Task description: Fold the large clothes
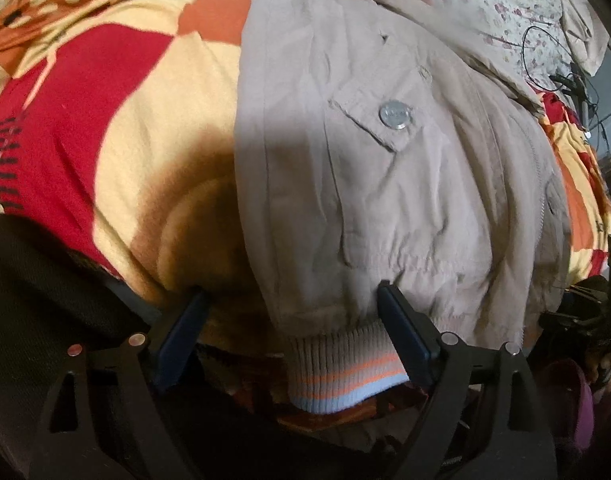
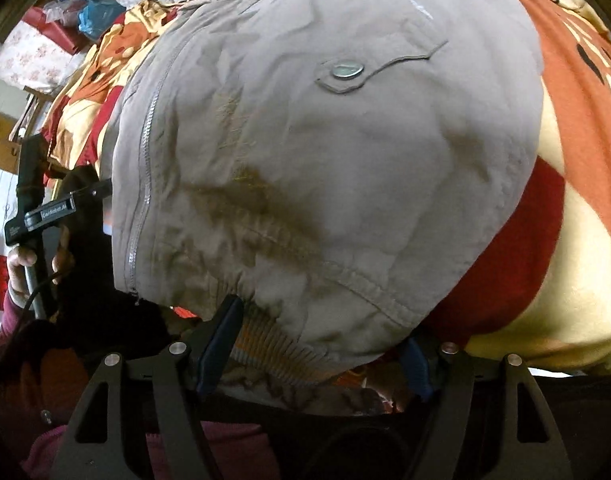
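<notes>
Left wrist view: left claw [image 1: 291, 312] gapes around the beige jacket's [image 1: 365, 160] ribbed hem [image 1: 341, 372]; right claw [image 2: 325, 340] likewise agape; next, clamp the hem.

My left wrist view sits low at hem of beige zip-front fabric jacket [image 1: 385, 168], very close, facing forward up garment over red, orange and yellow patterned blanket [image 1: 117, 92]. My right wrist view equally close at opposite hem corner, same heading. Both share jacket [image 2: 325, 168], blanket [image 2: 577, 128], zip line; right view catches left gripper [image 2: 45, 216].
</notes>
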### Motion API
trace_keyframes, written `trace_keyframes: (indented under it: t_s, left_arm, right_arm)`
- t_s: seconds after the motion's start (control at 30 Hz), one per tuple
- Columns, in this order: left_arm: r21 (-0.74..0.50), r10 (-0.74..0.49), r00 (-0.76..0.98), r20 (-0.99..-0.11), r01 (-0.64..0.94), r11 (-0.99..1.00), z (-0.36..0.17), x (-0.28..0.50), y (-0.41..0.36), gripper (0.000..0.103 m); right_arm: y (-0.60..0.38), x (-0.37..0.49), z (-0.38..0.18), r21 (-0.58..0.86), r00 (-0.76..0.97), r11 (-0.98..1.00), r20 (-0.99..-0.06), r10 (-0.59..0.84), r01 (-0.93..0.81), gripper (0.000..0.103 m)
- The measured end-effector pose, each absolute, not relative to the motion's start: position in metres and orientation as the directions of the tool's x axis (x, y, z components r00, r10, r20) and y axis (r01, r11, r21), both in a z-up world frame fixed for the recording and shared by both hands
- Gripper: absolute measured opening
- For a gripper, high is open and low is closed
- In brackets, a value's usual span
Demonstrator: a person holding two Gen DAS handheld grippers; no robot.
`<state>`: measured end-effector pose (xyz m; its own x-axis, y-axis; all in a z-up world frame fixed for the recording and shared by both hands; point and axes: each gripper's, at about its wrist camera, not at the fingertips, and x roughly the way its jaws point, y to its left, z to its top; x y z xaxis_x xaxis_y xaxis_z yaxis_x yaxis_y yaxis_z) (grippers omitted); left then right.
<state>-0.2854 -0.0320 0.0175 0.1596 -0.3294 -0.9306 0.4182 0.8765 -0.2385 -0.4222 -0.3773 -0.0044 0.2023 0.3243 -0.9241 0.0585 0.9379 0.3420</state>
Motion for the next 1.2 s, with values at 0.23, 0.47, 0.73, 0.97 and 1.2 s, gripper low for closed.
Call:
trace_keyframes:
  t_s: [0.23,0.47,0.73,0.97,1.2]
  left_arm:
    - [-0.281,-0.362,0.126,-0.923,0.421,0.862,0.020,-0.287,-0.029,0.087]
    - [-0.280,-0.363,0.116,-0.924,0.440,0.853,0.016,-0.291,-0.042,0.074]
    - [-0.270,-0.400,0.146,-0.905,0.529,0.804,0.057,-0.294,-0.045,0.014]
    - [-0.349,-0.559,0.280,-0.780,0.546,0.761,0.136,-0.268,-0.037,0.013]
    - [-0.347,-0.589,0.411,-0.696,0.525,0.777,0.176,-0.205,-0.060,0.013]
  right_arm:
    - [-0.384,-0.421,0.013,0.457,0.252,0.889,-0.865,0.435,0.034,0.048]
    - [-0.379,-0.413,-0.003,0.472,0.231,0.880,-0.863,0.449,0.055,0.049]
    - [-0.387,-0.419,0.040,0.488,0.371,0.872,-0.813,0.449,0.015,0.008]
    - [-0.416,-0.414,0.089,0.584,0.532,0.811,-0.678,0.507,-0.029,0.004]
    - [-0.454,-0.370,0.139,0.662,0.728,0.748,-0.493,0.477,-0.042,0.004]
